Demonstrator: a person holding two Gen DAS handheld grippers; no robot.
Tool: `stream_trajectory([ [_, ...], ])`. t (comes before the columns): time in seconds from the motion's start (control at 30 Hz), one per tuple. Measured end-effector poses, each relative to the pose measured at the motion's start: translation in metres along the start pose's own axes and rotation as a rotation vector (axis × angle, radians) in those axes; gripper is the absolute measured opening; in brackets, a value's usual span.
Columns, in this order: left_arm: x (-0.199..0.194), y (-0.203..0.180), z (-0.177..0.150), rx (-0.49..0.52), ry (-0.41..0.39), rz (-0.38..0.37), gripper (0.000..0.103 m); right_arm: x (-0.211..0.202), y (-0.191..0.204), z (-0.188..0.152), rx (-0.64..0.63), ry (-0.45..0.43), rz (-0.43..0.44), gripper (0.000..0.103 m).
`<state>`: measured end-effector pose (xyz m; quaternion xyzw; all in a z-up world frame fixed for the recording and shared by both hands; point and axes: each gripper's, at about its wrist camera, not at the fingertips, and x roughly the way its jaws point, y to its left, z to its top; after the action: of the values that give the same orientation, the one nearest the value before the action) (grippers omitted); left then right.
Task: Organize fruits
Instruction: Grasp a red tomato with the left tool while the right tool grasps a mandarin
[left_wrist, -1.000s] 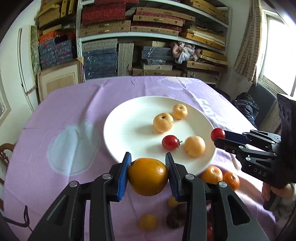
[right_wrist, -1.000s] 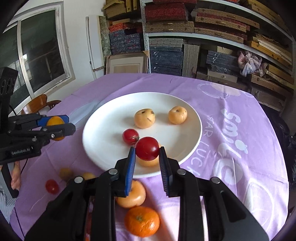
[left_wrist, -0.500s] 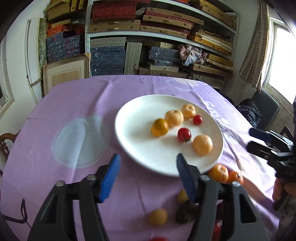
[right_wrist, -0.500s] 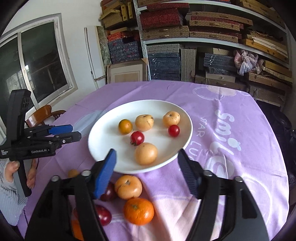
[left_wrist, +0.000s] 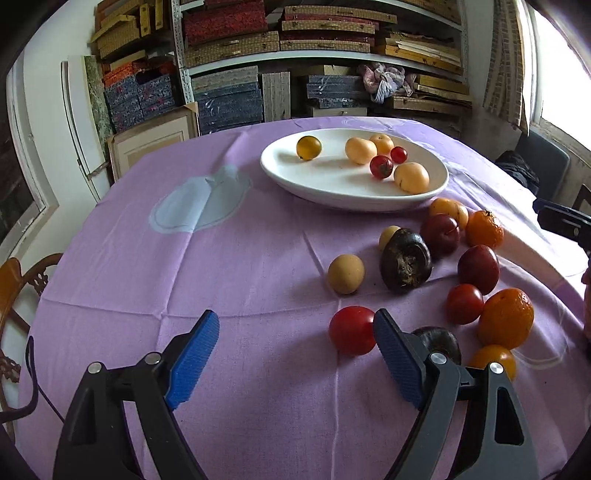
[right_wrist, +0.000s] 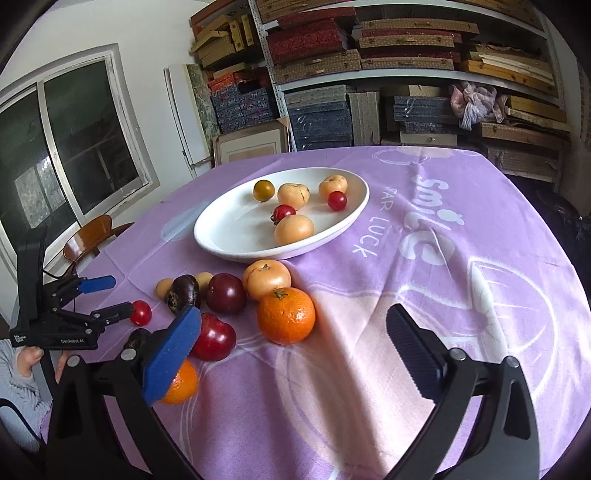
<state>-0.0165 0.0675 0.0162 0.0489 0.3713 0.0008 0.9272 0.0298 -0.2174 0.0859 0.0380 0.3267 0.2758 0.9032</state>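
In my left view the left claw stands wide; its jaws have just been opening and only bare purple cloth lies between the blue pads. A red tomato sits just beside the right pad, on its inner side, not gripped. The white plate is in the upper middle of the frame, on the table, and carries six small fruits: one dark yellow fruit at its left, three pale orange ones and two small red ones. Right of centre I see loose fruits on the cloth: a dark wrinkled fruit, a tan round fruit, and a tangerine.
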Motion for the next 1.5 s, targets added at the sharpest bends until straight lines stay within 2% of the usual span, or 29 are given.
stream_trajectory([
  [0.2, 0.004, -0.006, 0.001, 0.007, 0.006, -0.031, 0.086, 0.004, -0.011, 0.002, 0.048, 0.022, 0.002, 0.099],
  [0.3, 0.01, -0.01, 0.005, 0.02, 0.03, -0.044, 0.09, 0.004, -0.008, 0.002, 0.035, 0.025, 0.002, 0.099],
  [0.43, 0.015, -0.01, 0.005, 0.035, 0.062, -0.005, 0.09, 0.006, -0.008, 0.003, 0.032, 0.029, 0.0, 0.099],
  [0.53, 0.019, 0.005, 0.005, -0.016, 0.088, 0.009, 0.09, 0.006, -0.01, 0.003, 0.039, 0.029, -0.003, 0.099],
  [0.63, 0.016, 0.016, 0.004, -0.057, 0.071, -0.004, 0.087, 0.006, -0.009, 0.003, 0.036, 0.027, 0.0, 0.099],
  [0.7, 0.013, 0.014, 0.003, -0.044, 0.055, -0.028, 0.082, 0.006, -0.008, 0.003, 0.032, 0.027, -0.001, 0.099],
  [0.77, 0.012, 0.008, 0.001, -0.009, 0.052, -0.044, 0.055, 0.006, -0.008, 0.003, 0.032, 0.026, -0.002, 0.099],
  [0.8, 0.012, 0.005, 0.001, 0.007, 0.054, -0.056, 0.051, 0.006, -0.009, 0.004, 0.034, 0.025, -0.002, 0.099],
  [1.0, 0.017, 0.008, 0.003, -0.018, 0.072, -0.096, 0.049, 0.006, -0.008, 0.003, 0.027, 0.029, -0.003, 0.099],
  [1.23, 0.023, -0.005, 0.006, 0.013, 0.084, -0.124, 0.049, 0.007, -0.006, 0.003, 0.011, 0.033, 0.0, 0.099],
  [1.3, 0.022, -0.008, 0.007, 0.018, 0.081, -0.139, 0.043, 0.008, -0.004, 0.002, 0.003, 0.034, -0.003, 0.099],
  [1.33, 0.023, -0.008, 0.006, 0.02, 0.081, -0.141, 0.031, 0.008, -0.003, 0.002, -0.001, 0.035, -0.006, 0.099],
  [1.5, 0.022, -0.004, 0.004, -0.009, 0.079, -0.166, 0.031, 0.008, 0.002, 0.0, -0.03, 0.034, -0.003, 0.099],
])
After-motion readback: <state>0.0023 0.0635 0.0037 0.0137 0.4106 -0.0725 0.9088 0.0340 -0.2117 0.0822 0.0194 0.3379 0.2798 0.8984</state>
